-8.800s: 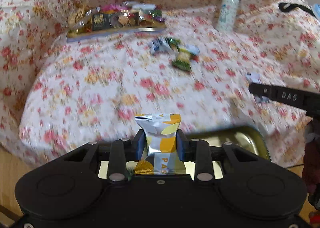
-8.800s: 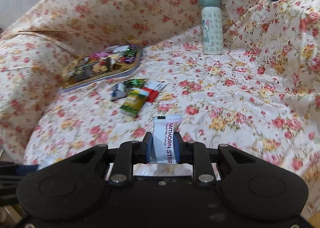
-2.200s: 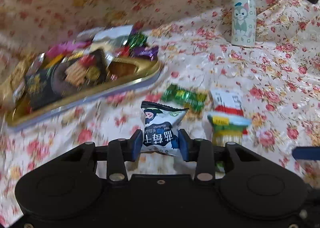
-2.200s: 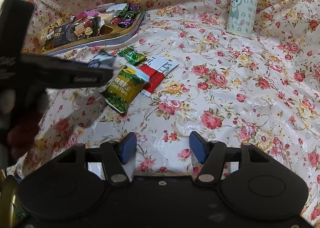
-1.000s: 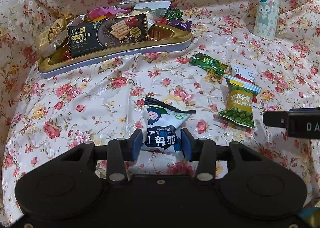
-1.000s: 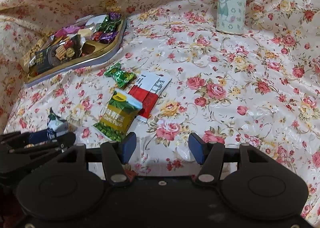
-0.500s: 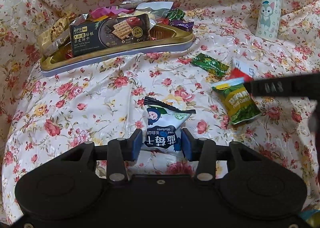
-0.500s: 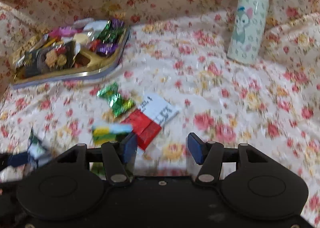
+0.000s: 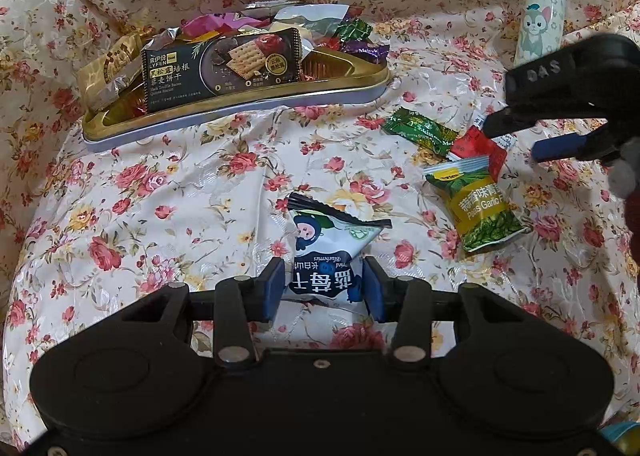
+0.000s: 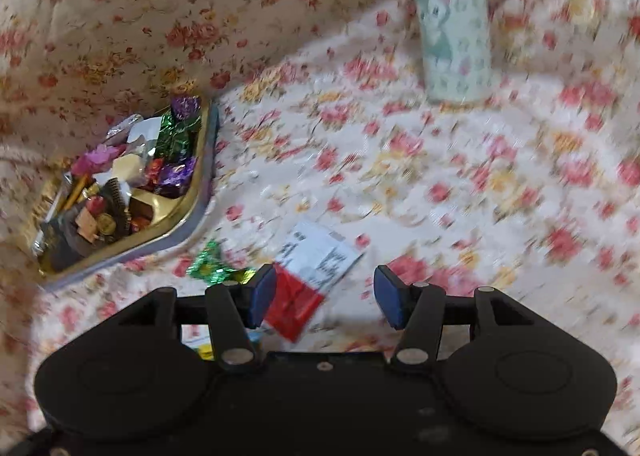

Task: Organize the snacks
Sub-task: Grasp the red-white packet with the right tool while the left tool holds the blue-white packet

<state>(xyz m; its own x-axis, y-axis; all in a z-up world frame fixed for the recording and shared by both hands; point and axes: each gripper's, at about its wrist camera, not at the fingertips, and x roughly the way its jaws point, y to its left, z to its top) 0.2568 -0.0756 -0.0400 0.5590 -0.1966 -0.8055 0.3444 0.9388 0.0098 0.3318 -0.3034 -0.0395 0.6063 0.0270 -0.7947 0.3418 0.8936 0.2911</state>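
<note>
My left gripper point(image 9: 324, 288) is shut on a white and blue blueberry snack packet point(image 9: 326, 250), held low over the floral cloth. A gold tray point(image 9: 240, 96) full of snacks lies at the back left; it also shows in the right wrist view point(image 10: 192, 212). My right gripper point(image 10: 325, 296) is open and empty, low over a red and white packet point(image 10: 308, 276), its left pad at the packet's left edge. It shows from the side in the left wrist view point(image 9: 532, 136). A green garlic peas packet point(image 9: 478, 204) and a green candy point(image 9: 420, 130) lie beside the red packet point(image 9: 476, 148).
A pale cartoon-print bottle point(image 9: 540, 12) stands at the back right, large in the right wrist view point(image 10: 452, 20). Floral cloth rises as a wall behind the tray and bottle. The green candy point(image 10: 216, 266) lies just left of the right gripper's left finger.
My right gripper has moved forward and down onto the red and white packet, still open. My left gripper holds the blueberry packet almost still.
</note>
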